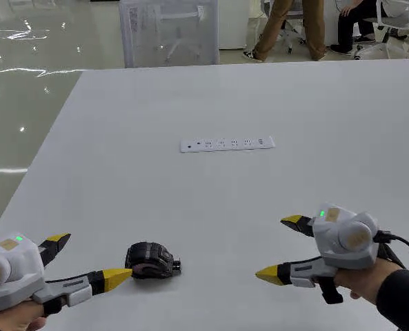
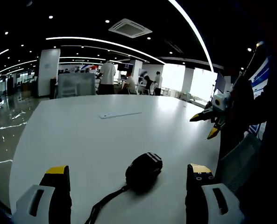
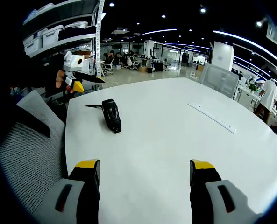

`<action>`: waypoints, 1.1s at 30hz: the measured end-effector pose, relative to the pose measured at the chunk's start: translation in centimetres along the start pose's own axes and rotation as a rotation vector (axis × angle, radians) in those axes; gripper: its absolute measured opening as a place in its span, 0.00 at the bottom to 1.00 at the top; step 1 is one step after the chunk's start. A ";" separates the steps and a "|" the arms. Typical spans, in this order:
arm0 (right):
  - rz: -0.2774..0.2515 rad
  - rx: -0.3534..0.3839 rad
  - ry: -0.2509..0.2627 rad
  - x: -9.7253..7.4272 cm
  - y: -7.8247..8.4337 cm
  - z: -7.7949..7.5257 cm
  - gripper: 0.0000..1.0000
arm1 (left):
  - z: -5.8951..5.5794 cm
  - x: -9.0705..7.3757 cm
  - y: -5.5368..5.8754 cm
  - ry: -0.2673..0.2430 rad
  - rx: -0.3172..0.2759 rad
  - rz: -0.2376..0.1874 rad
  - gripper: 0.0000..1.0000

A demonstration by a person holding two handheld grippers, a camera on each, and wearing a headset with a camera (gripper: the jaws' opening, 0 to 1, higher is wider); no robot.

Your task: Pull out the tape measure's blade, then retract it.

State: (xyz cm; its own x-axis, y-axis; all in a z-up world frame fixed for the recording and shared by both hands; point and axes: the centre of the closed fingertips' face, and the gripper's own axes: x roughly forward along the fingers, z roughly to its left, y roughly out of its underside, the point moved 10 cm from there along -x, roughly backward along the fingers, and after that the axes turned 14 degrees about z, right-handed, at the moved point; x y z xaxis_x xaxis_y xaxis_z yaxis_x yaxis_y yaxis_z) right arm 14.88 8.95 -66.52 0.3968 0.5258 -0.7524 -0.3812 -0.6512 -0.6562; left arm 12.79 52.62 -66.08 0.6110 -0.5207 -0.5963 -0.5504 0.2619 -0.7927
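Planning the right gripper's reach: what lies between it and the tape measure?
The stretch is bare table, seen in the head view, from the right gripper to the tape measure.

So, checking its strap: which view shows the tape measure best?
The left gripper view: the tape measure lies close ahead of the open jaws, strap trailing toward the camera. The head view shows it small; the right gripper view, farther off.

White table point(image 1: 314, 207), bare top. Holds: black tape measure point(image 1: 151, 260), near left, strap trailing; white power strip point(image 1: 227, 144), flat, farther back, centre.
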 end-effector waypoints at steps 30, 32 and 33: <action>0.024 0.179 0.172 -7.2 11.1 1.1 1.00 | 2.0 -4.3 3.1 -0.060 0.015 0.020 1.00; 0.025 0.178 0.167 -7.3 11.4 1.3 1.00 | 2.0 -4.5 2.5 -0.059 0.026 -0.009 1.00; 0.026 0.182 0.168 -7.3 11.5 1.2 1.00 | 2.0 -4.6 2.4 -0.059 0.033 -0.006 1.00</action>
State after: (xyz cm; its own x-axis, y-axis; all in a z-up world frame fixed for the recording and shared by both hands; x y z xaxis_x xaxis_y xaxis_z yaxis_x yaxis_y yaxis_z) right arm 6.58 -1.68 -68.64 0.5120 0.4017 -0.7593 -0.5317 -0.5460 -0.6474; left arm 9.79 57.25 -65.53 0.6473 -0.4739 -0.5970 -0.5281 0.2859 -0.7996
